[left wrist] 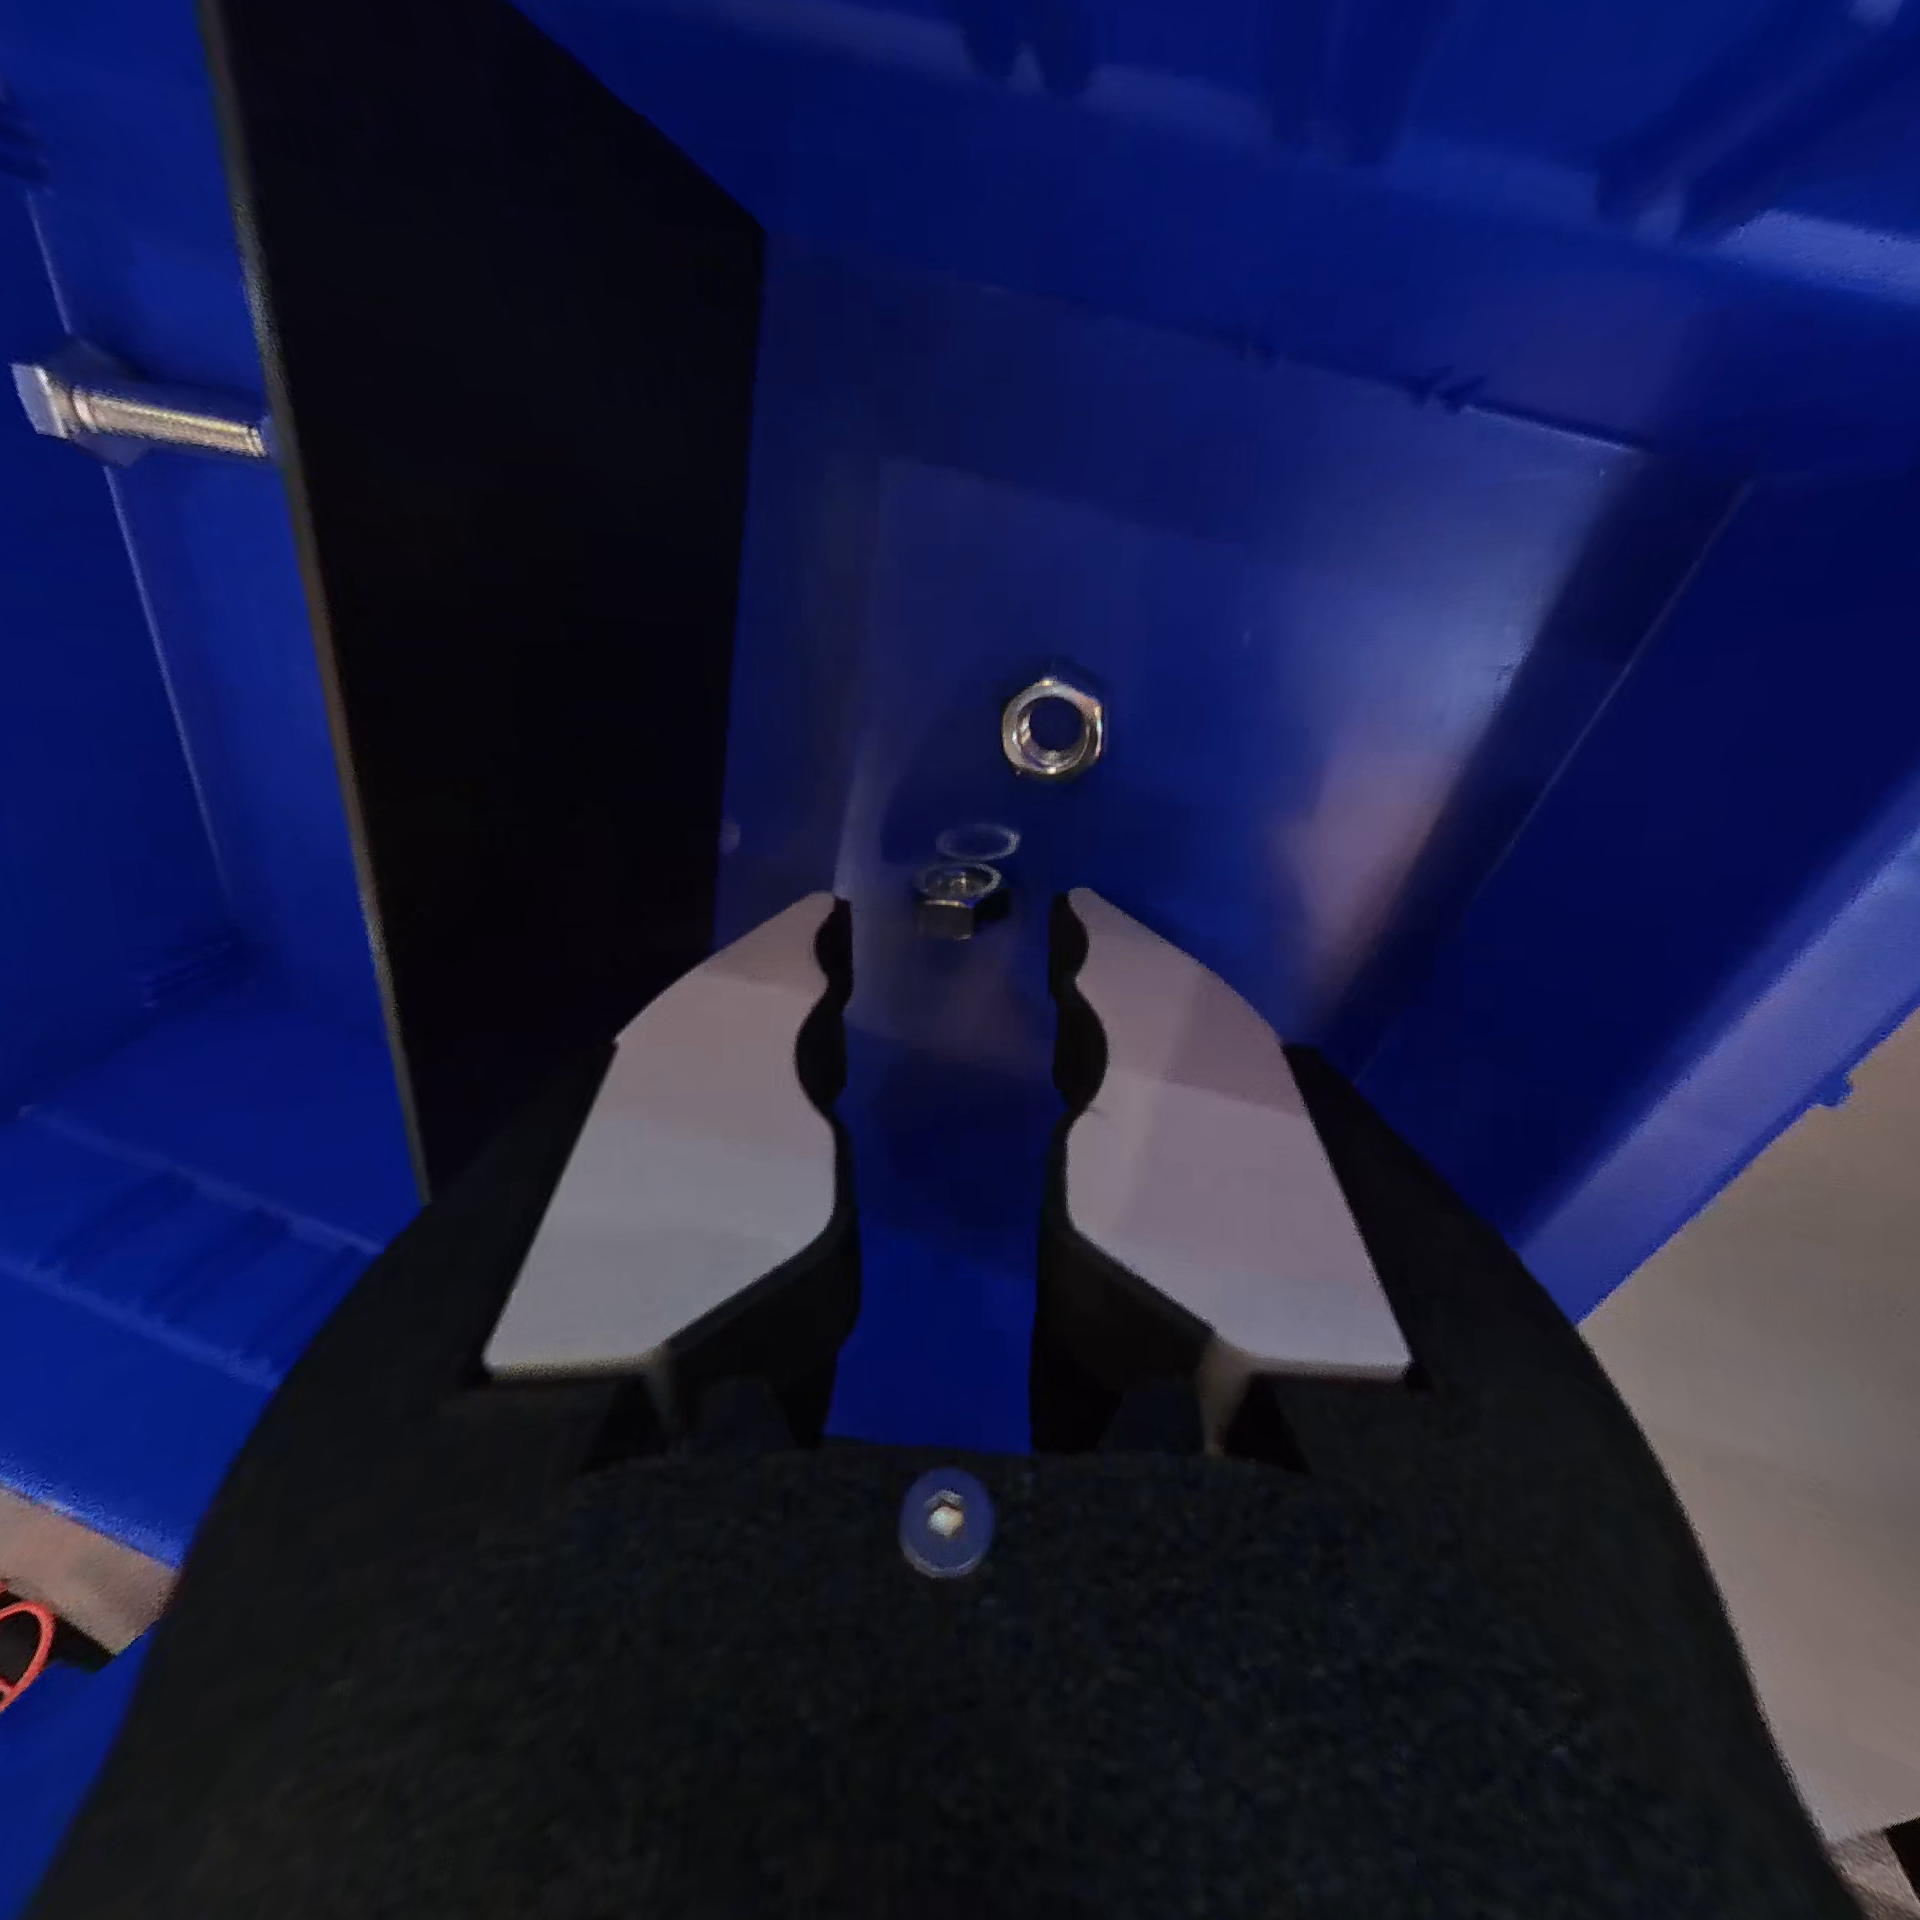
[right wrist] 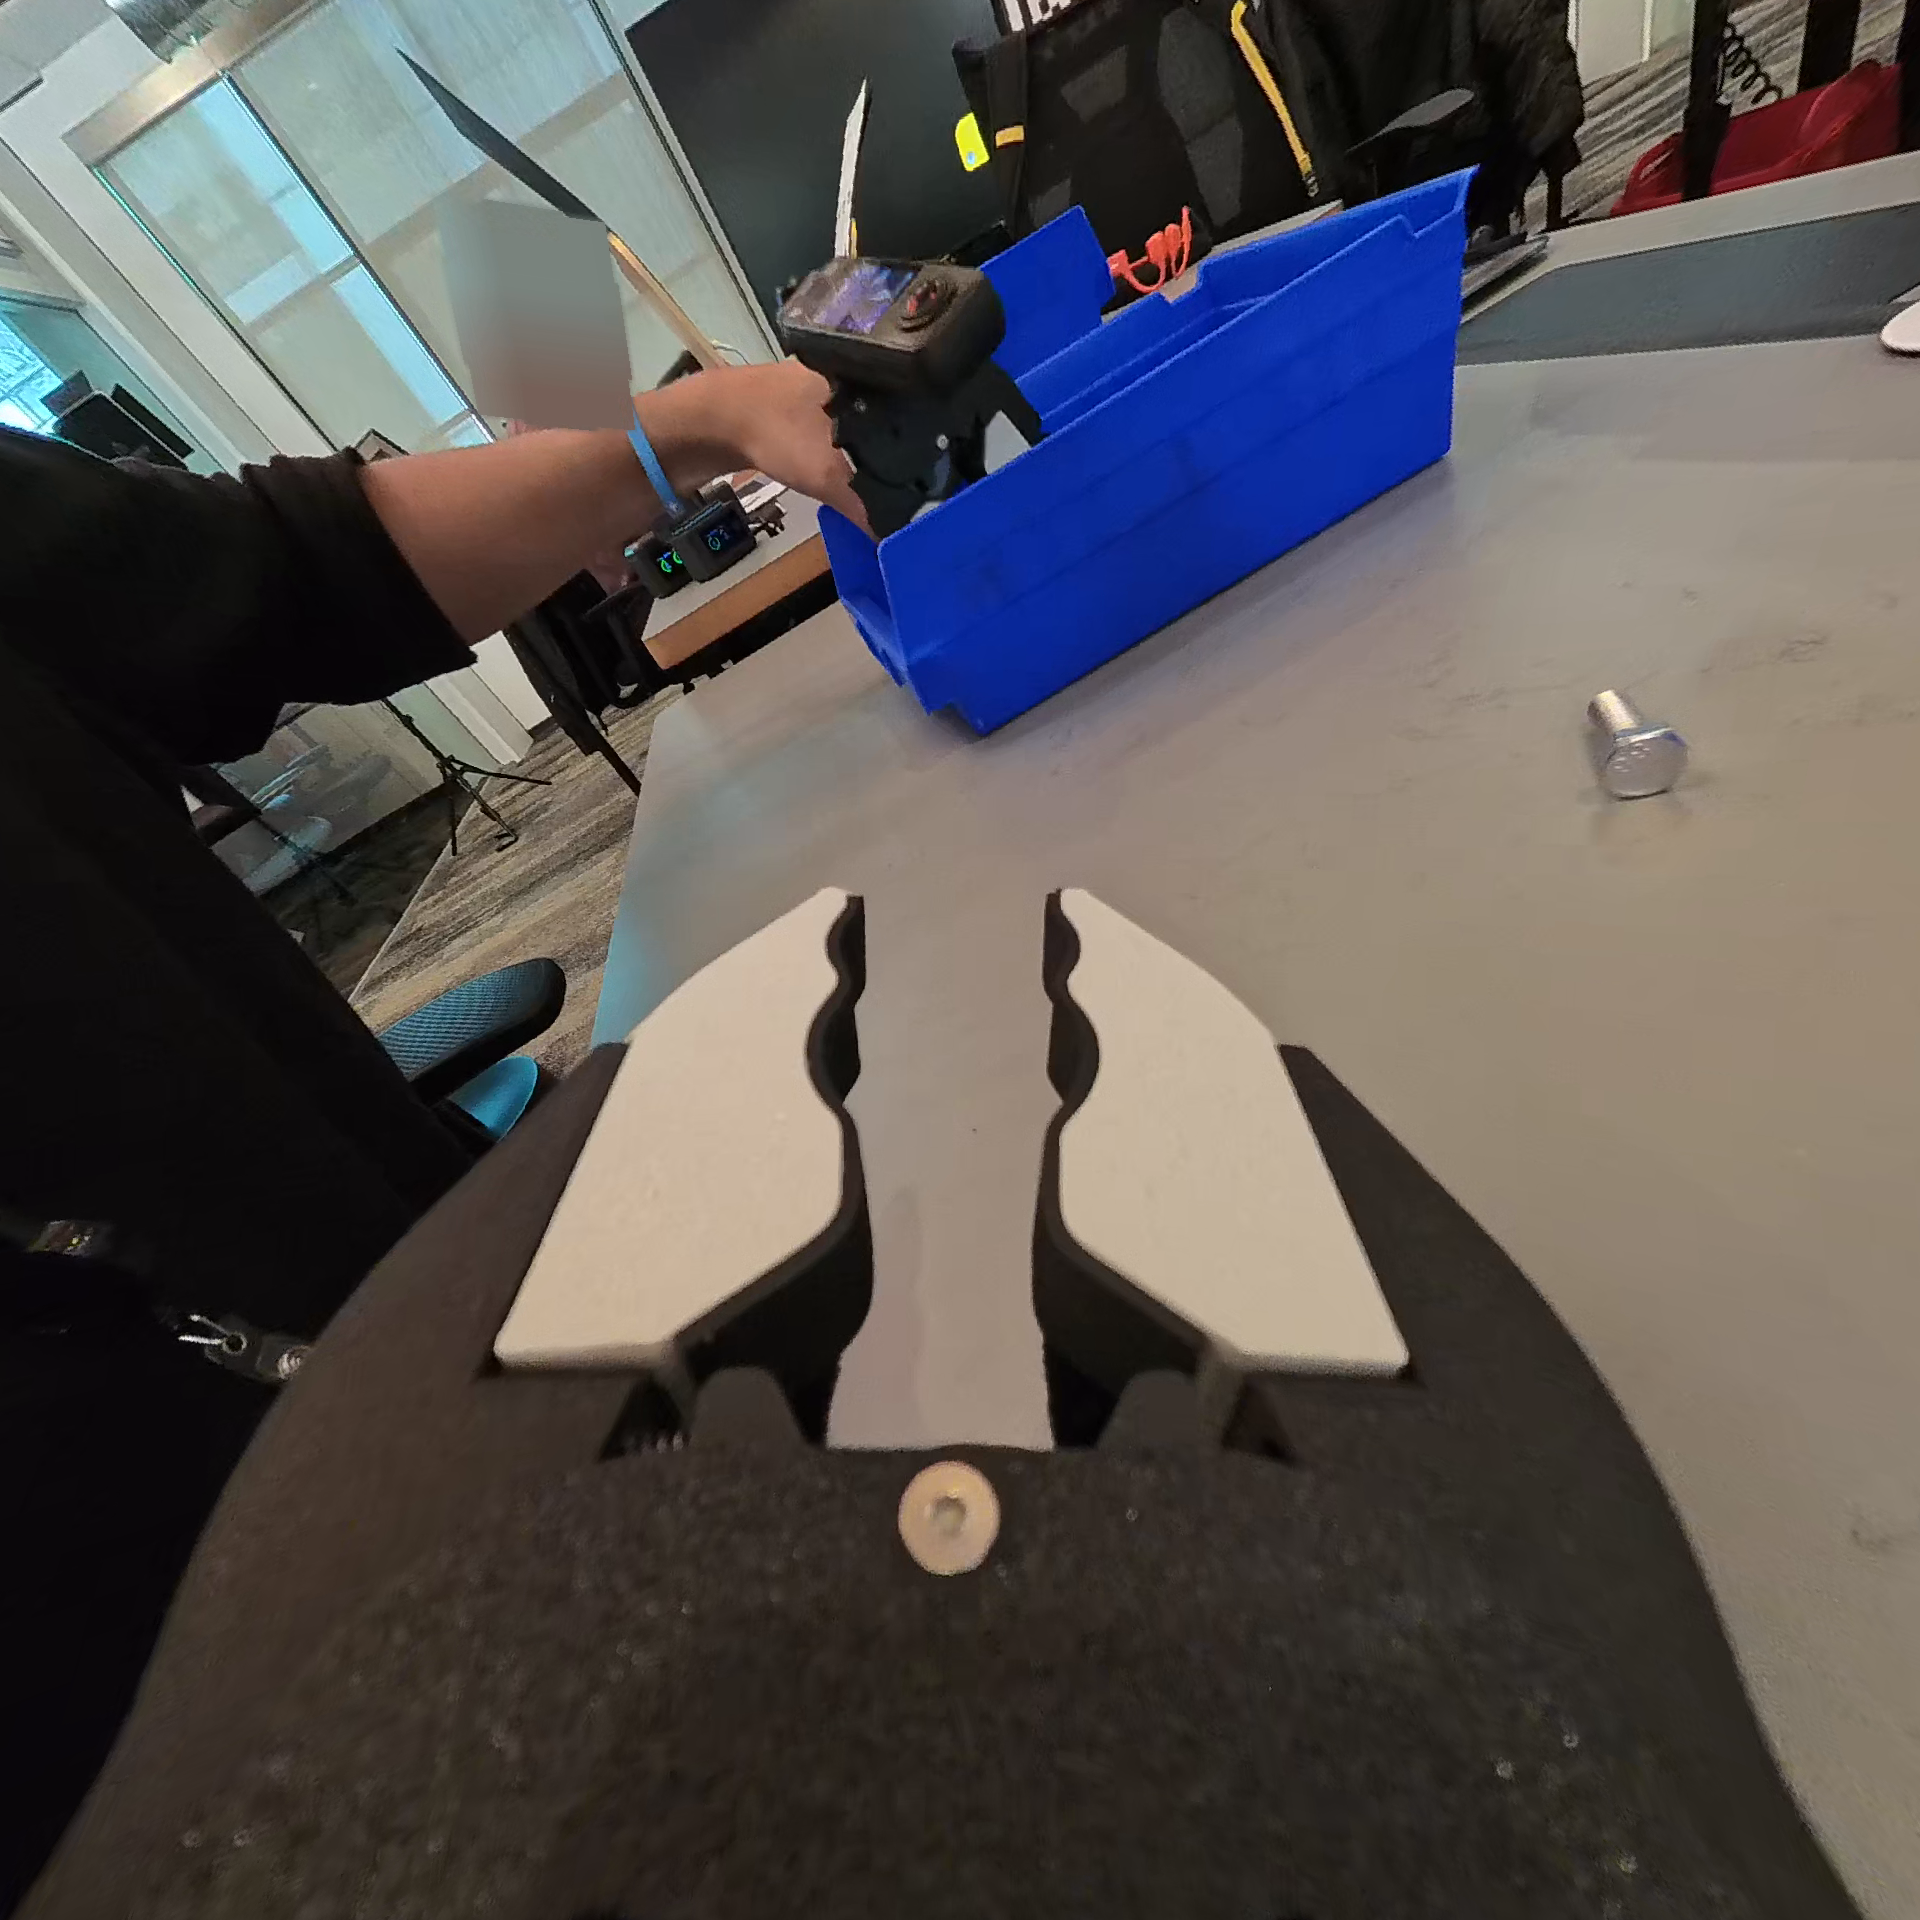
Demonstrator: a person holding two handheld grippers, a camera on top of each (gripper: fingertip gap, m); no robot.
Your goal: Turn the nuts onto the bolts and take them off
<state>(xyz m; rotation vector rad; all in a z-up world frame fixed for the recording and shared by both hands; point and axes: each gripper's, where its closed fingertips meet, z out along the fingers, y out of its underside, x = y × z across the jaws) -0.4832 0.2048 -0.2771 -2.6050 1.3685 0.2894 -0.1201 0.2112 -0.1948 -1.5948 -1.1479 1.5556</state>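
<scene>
At the left edge of the left wrist view, a bolt (left wrist: 135, 414) is lying behind a black divider (left wrist: 499, 644), which is hiding the end of its shank. Just past the left claw (left wrist: 951, 914), a small nut (left wrist: 954, 902) is showing blurred, and whether it is touching the fingertips cannot be told. A red cord (left wrist: 23, 1642) is getting cut off at the lower left edge. In the right wrist view, the left claw (right wrist: 966, 416) is dipping into the blue bin (right wrist: 1195, 520), whose wall is hiding its fingertips. The tabletop (right wrist: 1351, 935) is running out of frame on the right.
</scene>
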